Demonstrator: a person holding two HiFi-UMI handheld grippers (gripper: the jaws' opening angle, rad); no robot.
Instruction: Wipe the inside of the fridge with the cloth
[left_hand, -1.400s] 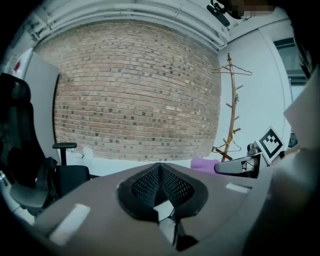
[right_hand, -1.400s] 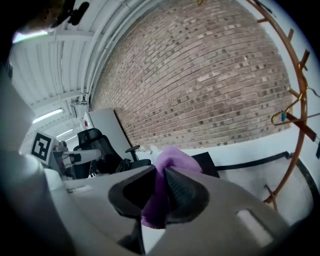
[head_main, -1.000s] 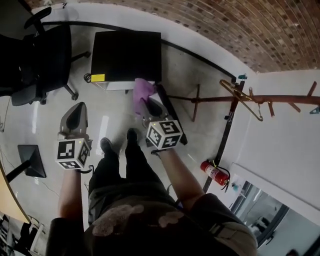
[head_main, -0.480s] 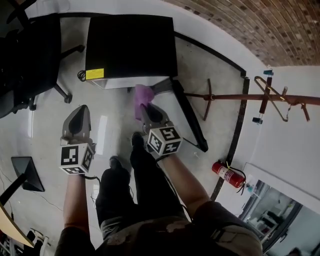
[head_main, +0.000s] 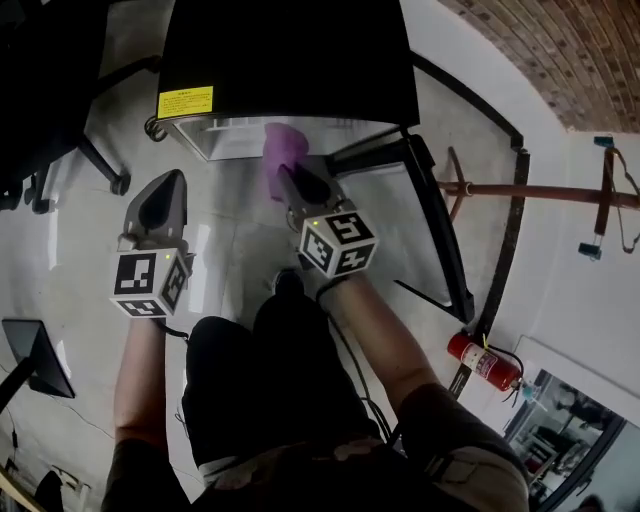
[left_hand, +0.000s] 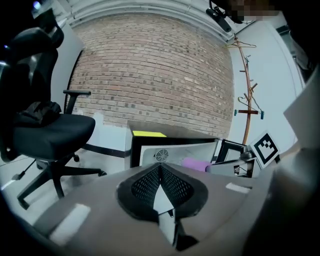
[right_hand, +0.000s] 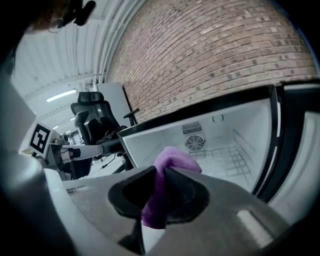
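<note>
A black mini fridge stands on the floor with its door swung open to the right. Its white inside shows a fan grille and a wire shelf. My right gripper is shut on a purple cloth, which reaches the front edge of the fridge opening. In the right gripper view the cloth bulges out between the jaws of the right gripper. My left gripper hovers to the left, short of the fridge. The left gripper is shut with nothing in it.
A black office chair stands left of the fridge. A wooden coat rack and a red fire extinguisher are at the right by the white wall. A brick wall runs behind the fridge. The person's legs are below the grippers.
The person has come closer to the fridge, which now fills the top of the head view. The right gripper with the cloth has reached the fridge opening. Both grippers stay shut.
</note>
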